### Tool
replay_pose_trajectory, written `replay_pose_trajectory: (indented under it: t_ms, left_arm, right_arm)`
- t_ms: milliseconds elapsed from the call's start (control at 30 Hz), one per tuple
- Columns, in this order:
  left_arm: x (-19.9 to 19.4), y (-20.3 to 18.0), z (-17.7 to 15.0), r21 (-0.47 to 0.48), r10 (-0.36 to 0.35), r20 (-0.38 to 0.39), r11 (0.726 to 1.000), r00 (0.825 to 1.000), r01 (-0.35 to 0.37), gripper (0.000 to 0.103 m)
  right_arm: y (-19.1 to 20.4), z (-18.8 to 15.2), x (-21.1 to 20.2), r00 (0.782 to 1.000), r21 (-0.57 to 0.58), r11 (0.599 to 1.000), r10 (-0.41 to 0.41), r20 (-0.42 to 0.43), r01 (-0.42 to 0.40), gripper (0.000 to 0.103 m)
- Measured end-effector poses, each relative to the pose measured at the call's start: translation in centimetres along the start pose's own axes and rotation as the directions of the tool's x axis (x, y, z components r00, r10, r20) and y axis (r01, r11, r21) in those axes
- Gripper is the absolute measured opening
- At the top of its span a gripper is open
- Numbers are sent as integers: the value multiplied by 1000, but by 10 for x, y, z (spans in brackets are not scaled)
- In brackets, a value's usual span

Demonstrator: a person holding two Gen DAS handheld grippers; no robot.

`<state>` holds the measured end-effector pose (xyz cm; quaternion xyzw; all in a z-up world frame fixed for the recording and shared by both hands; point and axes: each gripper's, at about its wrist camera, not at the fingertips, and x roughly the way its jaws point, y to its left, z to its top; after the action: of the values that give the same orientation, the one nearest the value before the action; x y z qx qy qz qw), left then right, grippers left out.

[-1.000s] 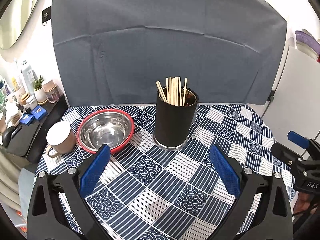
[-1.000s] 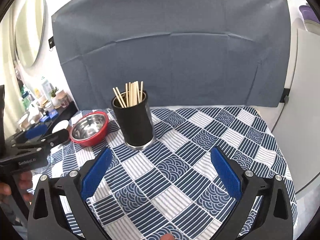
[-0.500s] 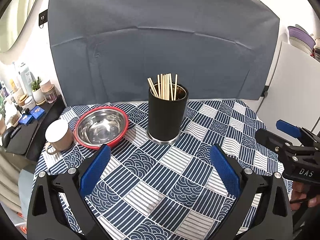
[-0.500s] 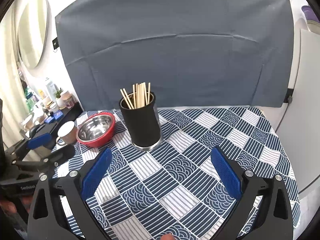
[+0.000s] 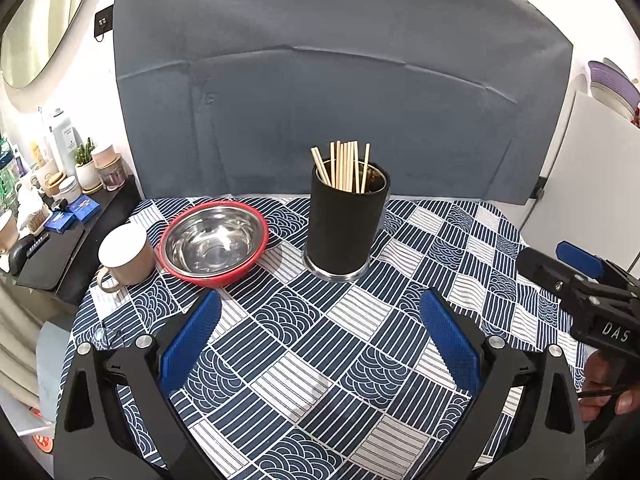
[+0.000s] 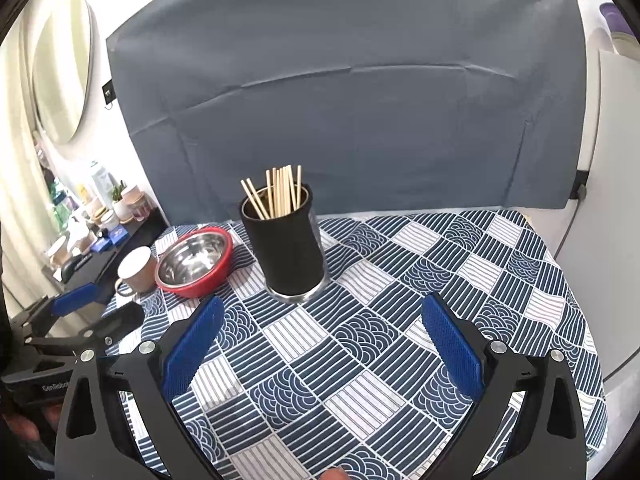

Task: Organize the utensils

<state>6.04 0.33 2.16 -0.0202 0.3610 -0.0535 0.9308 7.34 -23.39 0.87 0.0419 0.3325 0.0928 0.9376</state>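
A black cylindrical holder (image 5: pixel 344 232) stands upright on the patterned tablecloth (image 5: pixel 320 340) with several wooden chopsticks (image 5: pixel 346 164) sticking out of it. It also shows in the right wrist view (image 6: pixel 286 252) with the chopsticks (image 6: pixel 280 192). My left gripper (image 5: pixel 320 320) is open and empty, held above the cloth in front of the holder. My right gripper (image 6: pixel 320 324) is open and empty, also short of the holder. Each gripper shows in the other's view: the right one (image 5: pixel 560 264) at the right edge, the left one (image 6: pixel 96 308) at the left edge.
A steel bowl with a red outside (image 5: pixel 214 240) sits left of the holder, and a beige mug (image 5: pixel 126 254) stands left of the bowl. A black side shelf (image 5: pixel 60 240) with jars and plants is at the far left. A grey backdrop (image 5: pixel 340 112) stands behind the table.
Both grippers have drawn back and risen a little, so the holder, bowl and mug look smaller and farther away. Both stay open and empty.
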Motion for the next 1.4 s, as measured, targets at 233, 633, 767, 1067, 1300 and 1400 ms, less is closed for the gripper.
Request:
replay_pose_trajectory:
  t_ms: [233, 633, 767, 1067, 1300, 1400]
  left_arm:
    - [4, 1, -2, -8, -1, -20, 1000, 1000, 1, 97]
    - [4, 0, -4, -20, -27, -21, 999, 999, 26, 97]
    - [5, 2, -5, -26, -19, -30, 1000, 999, 18, 97]
    - [8, 6, -8, -41, -17, -46, 999, 999, 16, 97]
    - [7, 4, -8, -31, -36, -41, 999, 999, 34, 97]
    - [7, 3, -8, -28, -46, -37, 999, 998, 45, 97]
  right_arm:
    - [-1, -1, 2, 1000, 1, 1000, 0, -7, 0, 95]
    - [1, -4, 7, 999, -4, 1000, 3, -33, -3, 95]
    - [2, -5, 7, 999, -8, 1000, 6, -37, -6, 95]
    - [4, -6, 11, 999, -20, 1000, 15, -50, -16, 95]
    - [5, -7, 11, 999, -26, 1000, 15, -52, -16, 95]
    - [4, -7, 12, 998, -23, 1000, 19, -53, -20, 95]
